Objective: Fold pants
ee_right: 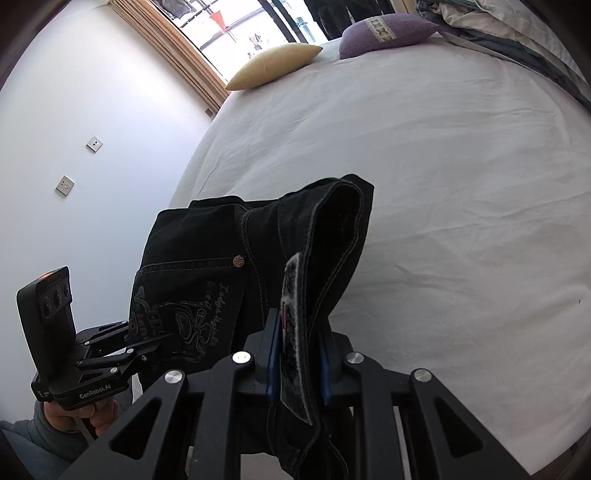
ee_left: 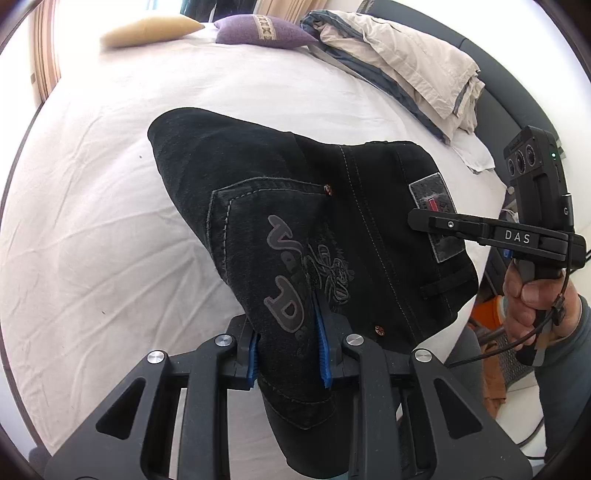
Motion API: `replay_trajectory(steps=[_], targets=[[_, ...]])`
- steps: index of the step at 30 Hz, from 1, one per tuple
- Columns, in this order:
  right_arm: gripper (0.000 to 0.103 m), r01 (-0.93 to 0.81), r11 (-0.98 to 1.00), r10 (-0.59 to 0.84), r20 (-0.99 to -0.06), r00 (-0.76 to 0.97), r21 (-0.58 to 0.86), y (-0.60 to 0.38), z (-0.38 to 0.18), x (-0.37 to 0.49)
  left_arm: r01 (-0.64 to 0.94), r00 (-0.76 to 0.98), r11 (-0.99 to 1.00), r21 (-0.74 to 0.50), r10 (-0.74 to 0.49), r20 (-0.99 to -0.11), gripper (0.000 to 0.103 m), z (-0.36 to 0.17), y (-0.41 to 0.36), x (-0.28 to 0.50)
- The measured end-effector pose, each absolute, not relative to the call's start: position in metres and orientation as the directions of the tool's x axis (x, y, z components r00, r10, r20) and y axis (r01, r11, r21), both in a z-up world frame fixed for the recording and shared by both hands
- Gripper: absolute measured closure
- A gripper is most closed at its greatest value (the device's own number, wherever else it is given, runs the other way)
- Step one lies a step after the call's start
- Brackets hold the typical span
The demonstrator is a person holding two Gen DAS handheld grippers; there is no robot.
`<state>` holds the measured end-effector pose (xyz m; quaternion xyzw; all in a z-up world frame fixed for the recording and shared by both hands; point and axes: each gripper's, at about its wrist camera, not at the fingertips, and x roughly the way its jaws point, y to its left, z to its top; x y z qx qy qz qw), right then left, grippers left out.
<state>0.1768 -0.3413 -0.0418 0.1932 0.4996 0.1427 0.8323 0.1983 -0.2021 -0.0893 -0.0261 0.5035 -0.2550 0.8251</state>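
Note:
Black jeans (ee_left: 288, 221) with a printed back pocket and a grey waistband patch (ee_left: 436, 206) are held up above the white bed (ee_left: 92, 206). My left gripper (ee_left: 286, 328) is shut on the pocket side of the folded jeans. My right gripper (ee_right: 297, 363) is shut on the waistband at the patch (ee_right: 295, 332); it shows in the left wrist view (ee_left: 443, 225) reaching in from the right. The jeans (ee_right: 207, 266) hang folded between both grippers, and the left gripper (ee_right: 140, 343) shows at the lower left of the right wrist view.
A yellow cushion (ee_left: 147, 29) and a purple cushion (ee_left: 262, 31) lie at the far end of the bed. A pile of beige and grey bedding (ee_left: 406, 62) lies at the far right. A wall with sockets (ee_right: 64, 184) stands left of the bed.

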Motion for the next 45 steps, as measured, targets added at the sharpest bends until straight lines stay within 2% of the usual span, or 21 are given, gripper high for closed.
replay_trajectory(steps=[12,22,24,26,27,28,29,33,37,40,44,45], targets=[[0.084,-0.081,0.875,0.456,-0.759,0.465,0.477,-0.293,-0.036,0.322,0.353,0.437,0.918,-0.180,-0.332,-0.836,0.081,-0.073,-0.154,0.333],[0.084,0.036,0.841,0.482,-0.777,0.405,0.540,-0.305,-0.099,0.389,0.349,0.372,0.912,-0.214,-0.345,-0.862,0.079,-0.142,-0.095,0.423],[0.082,0.063,0.827,0.492,-0.774,0.398,0.558,-0.310,-0.114,0.390,0.346,0.367,0.912,-0.222,-0.349,-0.862,0.075,-0.153,-0.093,0.430],[0.074,0.083,0.824,0.487,-0.776,0.401,0.560,-0.314,-0.125,0.388,0.336,0.383,0.916,-0.218,-0.344,-0.857,0.065,-0.161,-0.090,0.431],[0.067,0.089,0.823,0.485,-0.775,0.405,0.561,-0.314,-0.128,0.386,0.325,0.398,0.921,-0.213,-0.338,-0.853,0.062,-0.164,-0.087,0.430],[0.054,0.100,0.820,0.482,-0.773,0.412,0.564,-0.316,-0.132,0.384,0.315,0.413,0.925,-0.212,-0.335,-0.847,0.055,-0.165,-0.088,0.428],[0.050,0.115,0.810,0.483,-0.766,0.424,0.575,-0.319,-0.135,0.380,0.300,0.429,0.929,-0.218,-0.336,-0.838,0.049,-0.167,-0.083,0.426],[0.042,0.152,0.764,0.501,-0.725,0.473,0.627,-0.333,-0.131,0.364,0.254,0.435,0.928,-0.274,-0.363,-0.824,0.046,-0.164,-0.059,0.407],[0.041,0.176,0.783,0.422,-0.718,0.555,0.596,-0.350,-0.105,0.328,0.246,0.548,0.950,-0.191,-0.299,-0.781,0.020,-0.133,-0.047,0.364],[0.030,0.171,0.826,0.337,-0.714,0.614,0.537,-0.350,-0.073,0.300,0.224,0.646,0.960,-0.169,-0.276,-0.712,0.003,-0.098,-0.045,0.323],[0.025,0.134,0.883,0.239,-0.679,0.695,0.449,-0.337,-0.025,0.252,0.183,0.756,0.976,-0.118,-0.217,-0.617,0.000,-0.050,-0.057,0.269],[0.020,0.121,0.899,0.214,-0.663,0.717,0.421,-0.330,-0.013,0.239,0.171,0.783,0.980,-0.097,-0.195,-0.591,0.000,-0.036,-0.067,0.257]])
